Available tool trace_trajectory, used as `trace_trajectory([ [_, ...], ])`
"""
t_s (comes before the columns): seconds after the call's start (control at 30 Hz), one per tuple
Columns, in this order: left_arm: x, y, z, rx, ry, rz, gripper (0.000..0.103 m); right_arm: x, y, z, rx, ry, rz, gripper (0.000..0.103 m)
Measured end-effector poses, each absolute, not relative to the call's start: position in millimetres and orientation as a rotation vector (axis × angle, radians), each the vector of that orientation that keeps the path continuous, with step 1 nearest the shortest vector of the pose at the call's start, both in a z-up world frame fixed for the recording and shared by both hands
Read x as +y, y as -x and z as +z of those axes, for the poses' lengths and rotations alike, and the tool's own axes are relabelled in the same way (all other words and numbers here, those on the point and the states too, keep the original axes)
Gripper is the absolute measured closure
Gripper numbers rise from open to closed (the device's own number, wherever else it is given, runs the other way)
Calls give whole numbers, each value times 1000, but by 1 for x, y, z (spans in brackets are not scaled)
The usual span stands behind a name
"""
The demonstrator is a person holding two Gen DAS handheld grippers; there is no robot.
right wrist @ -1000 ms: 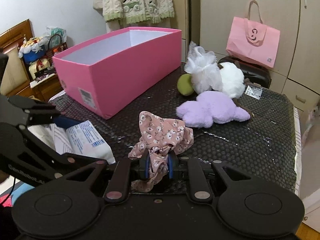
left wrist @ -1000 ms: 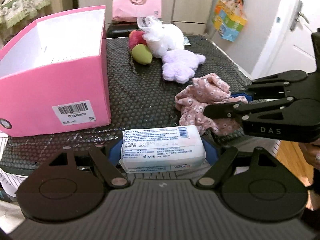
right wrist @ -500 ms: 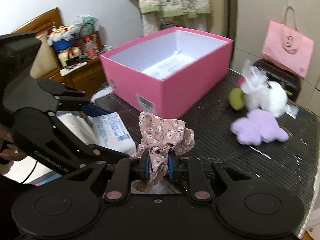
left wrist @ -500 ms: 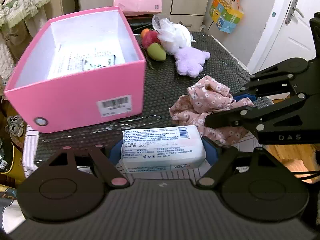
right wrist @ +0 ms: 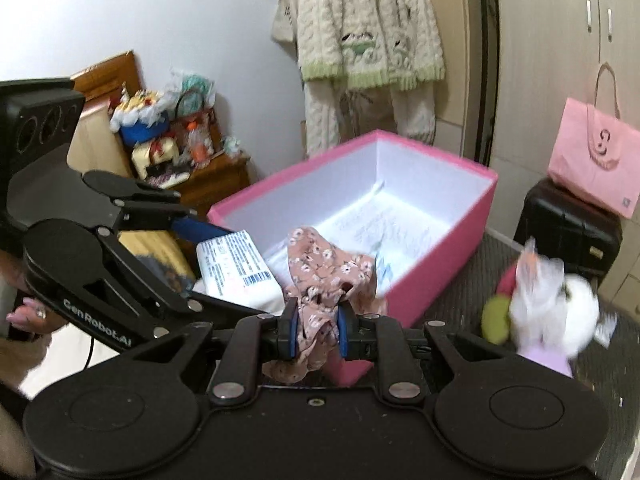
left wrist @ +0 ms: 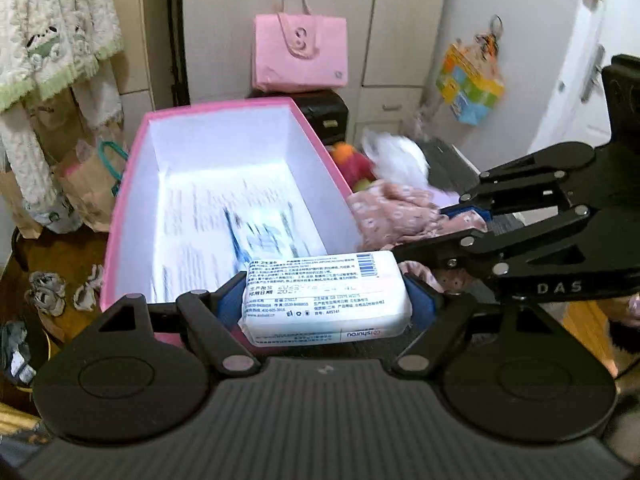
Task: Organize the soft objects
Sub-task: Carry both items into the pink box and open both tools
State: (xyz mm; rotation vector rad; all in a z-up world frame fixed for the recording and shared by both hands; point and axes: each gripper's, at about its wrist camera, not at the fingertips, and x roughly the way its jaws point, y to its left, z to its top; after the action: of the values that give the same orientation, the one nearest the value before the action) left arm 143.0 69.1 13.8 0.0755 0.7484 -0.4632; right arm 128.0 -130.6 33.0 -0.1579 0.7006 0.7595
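Note:
My left gripper (left wrist: 326, 302) is shut on a white tissue pack (left wrist: 326, 294) with blue print, held over the near end of the open pink box (left wrist: 124, 216). The same pack (right wrist: 236, 270) shows in the right wrist view beside the box (right wrist: 448, 248). My right gripper (right wrist: 315, 330) is shut on a bunched pink floral cloth (right wrist: 324, 268), lifted at the box's near corner. That cloth (left wrist: 396, 210) hangs just right of the box in the left wrist view. Papers lie on the box floor.
On the black mesh table (right wrist: 600, 364) lie a white fluffy toy (right wrist: 560, 304), a green ball (right wrist: 494, 318) and a purple plush (right wrist: 548, 358). A black case (right wrist: 568, 220) with a pink bag (right wrist: 596, 160) stands behind. A wooden cabinet (right wrist: 216, 176) with clutter is at the left.
Both grippers rose and swung toward the pink box, each keeping its load. The box interior now lies below them and the toys have slid off to the right.

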Motion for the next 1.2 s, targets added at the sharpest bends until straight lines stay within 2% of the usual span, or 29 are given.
trace_trajectory([
  [0.2,71,-204,20,733,-37,-414,23,-113,-190,36,650,175,719,80],
  [0.47,74,-290,-9,813,20,-351,23,-105,-288,15,752,177,721,81],
  [0.6,68,-314,-21,799,-84,-266,23,-101,-313,7,775,209,747,81],
  [0.83,61,-338,-31,849,-108,-244,22,-94,-344,2,831,282,769,79],
  [0.87,58,-340,-34,855,-121,-240,22,-93,-346,1,843,284,767,77],
  [0.93,54,-342,-41,870,-144,-230,21,-91,-349,-1,863,294,746,59],
  [1.0,55,-342,-41,887,-141,-235,20,-93,-349,0,842,285,714,49],
  [1.2,59,-317,-21,853,-167,-245,16,-105,-329,12,819,273,698,49],
])
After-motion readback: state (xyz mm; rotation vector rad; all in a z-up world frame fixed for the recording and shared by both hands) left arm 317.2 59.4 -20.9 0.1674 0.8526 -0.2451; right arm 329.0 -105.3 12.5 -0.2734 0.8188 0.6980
